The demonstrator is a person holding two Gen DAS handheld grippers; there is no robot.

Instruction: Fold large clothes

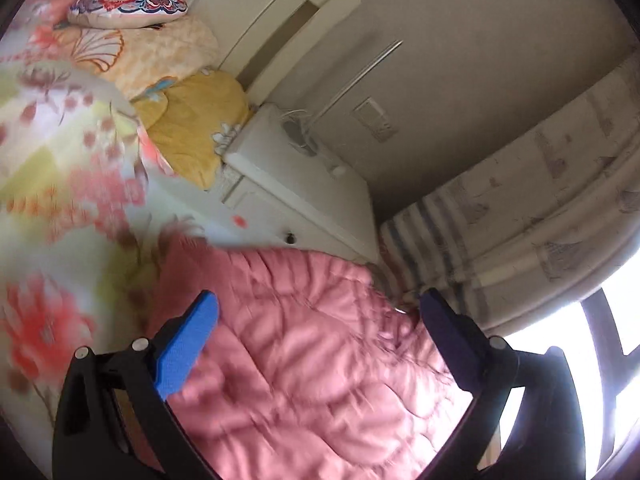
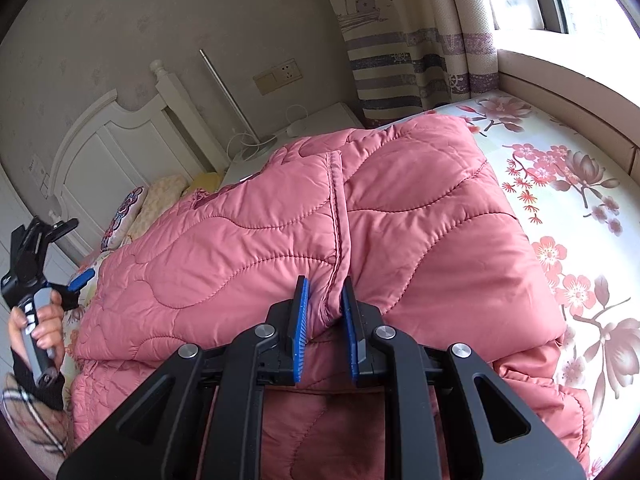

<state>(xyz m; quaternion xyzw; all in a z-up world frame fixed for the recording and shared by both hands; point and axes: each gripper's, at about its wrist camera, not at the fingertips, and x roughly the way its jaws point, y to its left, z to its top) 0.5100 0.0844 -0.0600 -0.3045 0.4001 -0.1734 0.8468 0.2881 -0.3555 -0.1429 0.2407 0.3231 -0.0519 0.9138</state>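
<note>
A pink quilted jacket [image 2: 400, 220] lies spread on a bed with a floral sheet [image 2: 568, 184]. My right gripper [image 2: 325, 286] is shut on the jacket's stitched front edge, a fold of pink fabric pinched between its blue pads. My left gripper [image 1: 318, 300] hovers over the jacket [image 1: 312, 360] with its fingers wide apart and nothing between them. In the right wrist view the left gripper [image 2: 78, 280] shows at the far left, held by a hand [image 2: 40, 320], beside the jacket's left side.
Pillows [image 1: 160, 60] lie at the head of the bed against a white headboard [image 2: 112, 148]. A white bedside cabinet [image 1: 296, 184] stands by the bed, with a striped curtain [image 2: 404, 68] and a window ledge [image 2: 560, 80] beyond. The floral sheet lies bare right of the jacket.
</note>
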